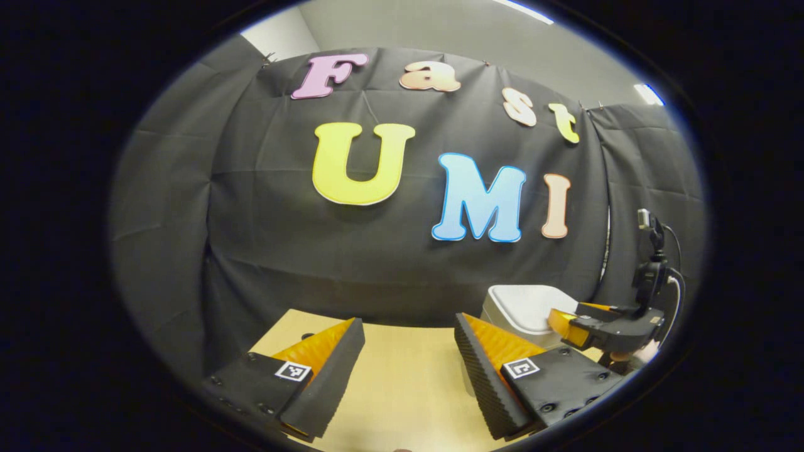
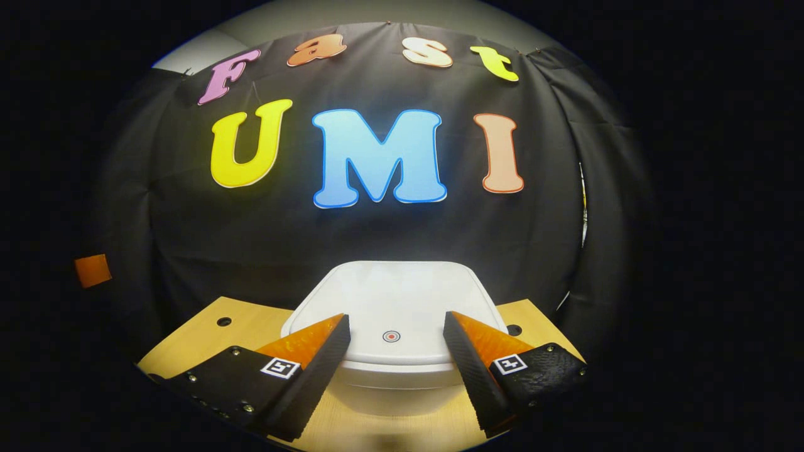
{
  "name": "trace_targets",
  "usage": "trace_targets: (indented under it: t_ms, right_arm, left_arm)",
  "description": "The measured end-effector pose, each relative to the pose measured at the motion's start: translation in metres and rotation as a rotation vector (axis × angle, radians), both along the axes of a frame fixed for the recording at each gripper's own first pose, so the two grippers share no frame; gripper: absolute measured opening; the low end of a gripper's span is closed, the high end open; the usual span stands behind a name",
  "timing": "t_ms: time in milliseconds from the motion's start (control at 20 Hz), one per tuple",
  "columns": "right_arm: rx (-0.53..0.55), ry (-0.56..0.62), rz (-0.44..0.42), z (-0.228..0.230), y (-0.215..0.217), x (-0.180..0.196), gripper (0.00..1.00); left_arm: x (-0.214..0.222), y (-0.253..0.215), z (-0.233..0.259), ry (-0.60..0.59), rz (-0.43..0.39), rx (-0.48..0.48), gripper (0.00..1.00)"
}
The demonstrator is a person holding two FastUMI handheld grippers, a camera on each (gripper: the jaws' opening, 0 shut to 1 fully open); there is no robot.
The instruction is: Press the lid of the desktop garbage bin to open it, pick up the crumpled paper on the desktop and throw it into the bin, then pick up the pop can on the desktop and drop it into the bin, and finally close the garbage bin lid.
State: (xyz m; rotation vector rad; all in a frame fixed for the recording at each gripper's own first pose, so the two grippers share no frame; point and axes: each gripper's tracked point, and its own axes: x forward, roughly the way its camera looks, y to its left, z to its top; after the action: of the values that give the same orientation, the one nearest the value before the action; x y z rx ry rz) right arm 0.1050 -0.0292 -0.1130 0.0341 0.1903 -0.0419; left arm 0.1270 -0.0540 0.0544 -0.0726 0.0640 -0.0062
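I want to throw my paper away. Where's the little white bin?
In the right gripper view the white bin sits on the wooden table against the black cloth wall, lid shut, straight ahead of the open right gripper.

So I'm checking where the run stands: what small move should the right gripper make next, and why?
Probably lower the right gripper onto the red mark near the front edge of the bin lid. The lid lies shut, the open fingers frame that mark, and nothing can go in before it opens.
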Motion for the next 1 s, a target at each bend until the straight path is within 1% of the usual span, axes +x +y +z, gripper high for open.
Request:
trace_targets:
  t_ms: [150,350,500,550,600,700,750,800,850,1000]
  right_arm:
    - [-0.018,-0.107,-0.018,0.046,-0.006,-0.010,0.96]
    - [-0.023,-0.211,-0.041,0.087,-0.008,-0.028,0.96]
    - [-0.009,-0.256,-0.051,0.105,-0.007,-0.042,0.96]
    - [-0.013,-0.273,-0.048,0.111,-0.005,-0.046,1.00]
    - [-0.022,-0.294,-0.043,0.118,-0.005,-0.052,0.95]
    - [-0.039,-0.324,-0.034,0.128,-0.004,-0.060,0.96]
    - [-0.044,-0.333,-0.031,0.131,-0.003,-0.063,0.96]
    - [-0.050,-0.339,-0.027,0.132,-0.002,-0.066,0.96]
    - [-0.060,-0.342,-0.023,0.133,-0.001,-0.068,0.96]
    - [-0.081,-0.335,-0.018,0.131,0.002,-0.073,0.96]
  left_arm:
    - [0.004,0.008,0.008,-0.018,0.014,0.023,0.97]
    - [0.009,0.015,0.019,-0.044,0.022,0.035,1.00]
    - [0.011,0.020,0.026,-0.054,0.038,0.080,1.00]
    - [0.010,0.020,0.030,-0.058,0.037,0.085,1.00]
    - [0.009,0.020,0.033,-0.064,0.035,0.083,0.89]
    - [0.006,0.019,0.039,-0.073,0.033,0.078,1.00]
    - [0.005,0.019,0.043,-0.078,0.034,0.077,1.00]
    - [0.001,0.019,0.050,-0.091,0.039,0.070,0.95]
    - [-0.002,0.019,0.057,-0.108,0.040,0.061,1.00]
    - [-0.008,0.022,0.072,-0.136,0.043,0.068,1.00]
